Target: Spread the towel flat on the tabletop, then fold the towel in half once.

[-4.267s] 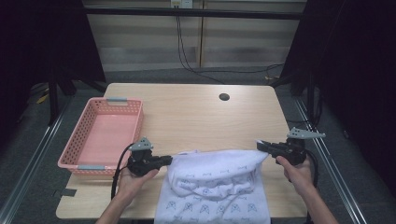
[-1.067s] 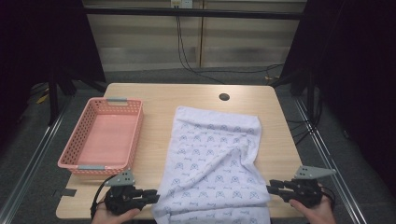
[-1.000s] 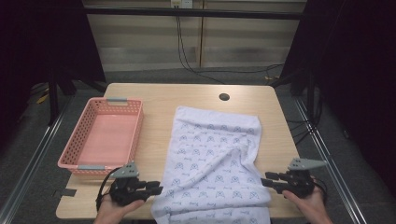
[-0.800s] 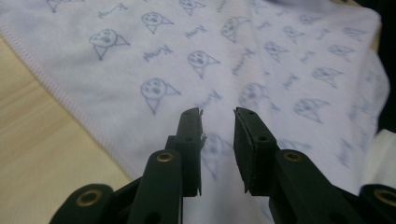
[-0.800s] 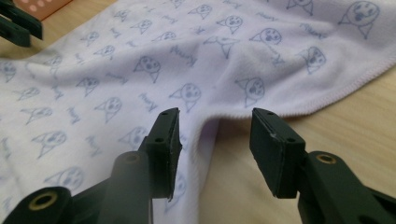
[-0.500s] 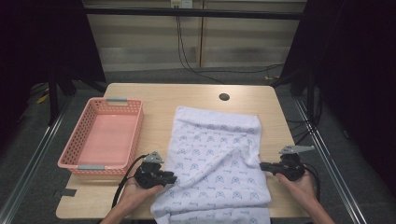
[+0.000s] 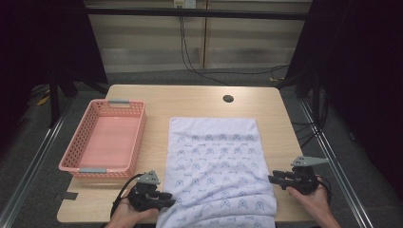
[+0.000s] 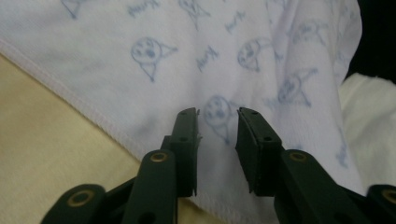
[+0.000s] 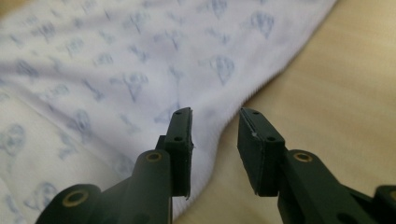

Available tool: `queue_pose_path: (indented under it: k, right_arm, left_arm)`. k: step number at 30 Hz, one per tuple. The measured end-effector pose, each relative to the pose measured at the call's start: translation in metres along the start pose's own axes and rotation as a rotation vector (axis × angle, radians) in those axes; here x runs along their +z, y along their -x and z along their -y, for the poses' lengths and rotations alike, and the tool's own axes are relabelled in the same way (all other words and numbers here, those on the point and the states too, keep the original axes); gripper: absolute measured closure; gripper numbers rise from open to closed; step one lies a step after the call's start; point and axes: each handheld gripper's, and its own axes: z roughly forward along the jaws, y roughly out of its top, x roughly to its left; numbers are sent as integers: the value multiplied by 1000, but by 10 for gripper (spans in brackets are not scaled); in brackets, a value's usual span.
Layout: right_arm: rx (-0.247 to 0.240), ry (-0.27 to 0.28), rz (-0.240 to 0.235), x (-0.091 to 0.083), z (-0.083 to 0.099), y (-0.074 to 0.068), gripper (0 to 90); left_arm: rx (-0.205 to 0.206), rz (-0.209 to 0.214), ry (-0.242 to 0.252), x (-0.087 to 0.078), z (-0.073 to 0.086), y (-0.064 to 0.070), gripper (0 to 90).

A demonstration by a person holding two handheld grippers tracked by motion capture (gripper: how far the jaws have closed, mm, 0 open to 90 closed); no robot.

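Note:
A white cloth (image 7: 218,161) with a pale blue print lies spread flat on the wooden table (image 7: 190,97), its near end hanging over the front edge. My left gripper (image 7: 167,198) rests at the cloth's near left edge, held in a hand. In the left gripper view its jaws (image 8: 218,114) stand open just above the cloth (image 8: 187,46), with the hem (image 8: 70,95) running to their left. My right gripper (image 7: 272,179) sits at the cloth's near right edge. The right gripper view shows it open (image 9: 215,114) over the cloth's border (image 9: 116,70), nothing clamped.
An empty pink basket (image 7: 139,137) stands on the table's left side, close to the cloth. A round dark hole (image 7: 228,99) sits near the table's far edge. Bare wood (image 9: 336,70) runs right of the cloth. Dark floor and cables lie beyond the table.
The cloth went from bunched near the front edge to spread out and flat. In the last half second both grippers drew back toward the near edge and the right-side fold smoothed out.

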Motion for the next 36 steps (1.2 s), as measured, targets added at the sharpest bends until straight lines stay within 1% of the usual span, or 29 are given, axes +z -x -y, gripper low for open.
queue_pose_path:
  k: [1,2,3,5,6,7,8,9,10,11,12,14,15,16,17,18,19,21,22,26,27,28,29,31,32,33,34,35,36]
  right_arm:
    - [0,30,-15,-1,-4,0,628]
    - [-4,42,-35,0,-6,-1,630]
    - [-17,58,-54,7,-13,-4,633]
    - [-32,46,-74,15,-17,-5,628]
    - [-44,37,-74,22,-20,-5,615]
    - [-50,17,-77,28,-22,-5,606]
    - [-53,6,-83,34,-24,-5,602]
    - [-61,-4,-78,38,-25,-4,591]
    - [-66,-16,-78,44,-27,-3,583]
    - [-73,-25,-80,50,-29,-1,575]
    - [-73,-27,-74,54,-30,0,565]
    - [-77,-35,-73,58,-32,2,564]
    - [-88,-64,-48,66,-33,4,616]
    - [-98,-85,-51,69,-33,4,652]
    - [-115,-81,-45,70,-31,3,658]
    - [-115,-81,-45,70,-31,3,658]
    - [-106,-94,-33,67,-30,-1,795]
    - [-110,-93,-37,65,-26,-3,854]
    - [-100,-99,-51,63,-24,-4,863]
    - [-116,-124,-62,53,-16,-14,867]
    - [-116,-124,-62,53,-16,-14,867]
    - [-120,-133,-73,48,-10,-19,867]
    - [-118,-138,-79,46,-8,-21,867]
    - [-111,-148,-100,41,-3,-25,866]
    - [-111,-148,-100,41,-3,-25,866]
    - [-105,-158,-110,38,0,-27,865]
    - [-96,-175,-132,34,3,-30,863]
    - [-90,-177,-146,34,4,-30,863]
    - [-92,-183,-143,31,6,-34,863]
  left_arm:
    - [1,-2,11,1,-4,-2,648]
    - [1,-9,31,2,-10,-5,633]
    - [-19,-9,68,5,-20,-13,632]
    - [-30,-25,76,13,-32,-23,634]
    - [-30,-25,76,13,-32,-23,635]
    - [-27,-44,77,17,-36,-28,635]
    - [-49,-68,79,25,-42,-36,634]
    - [-65,-70,82,27,-43,-39,631]
    - [-65,-70,82,27,-43,-39,626]
    - [-43,-103,53,33,-44,-40,632]
    - [-20,-112,56,34,-42,-39,637]
    - [-24,-107,55,33,-41,-40,643]
    - [-24,-118,54,32,-39,-39,733]
    - [-19,-118,50,32,-39,-39,754]
    - [-19,-118,50,32,-39,-39,783]
    - [-24,-120,55,32,-38,-39,783]
    - [-11,-117,46,31,-36,-37,845]
    - [-13,-94,46,30,-33,-35,873]
    - [-11,-84,42,29,-31,-33,877]
    - [6,-60,18,26,-24,-20,878]
    - [6,-60,18,26,-24,-20,878]
    - [8,-49,12,25,-19,-14,877]
    - [1,-27,8,24,-16,-12,877]
    - [9,-18,-2,22,-12,-6,877]
    - [9,-18,-2,22,-12,-6,875]
    - [20,-21,-9,20,-9,1,875]
    - [24,-13,-14,20,-8,2,866]
    - [26,-7,-20,18,-5,6,866]
    - [10,2,-26,17,-2,8,866]
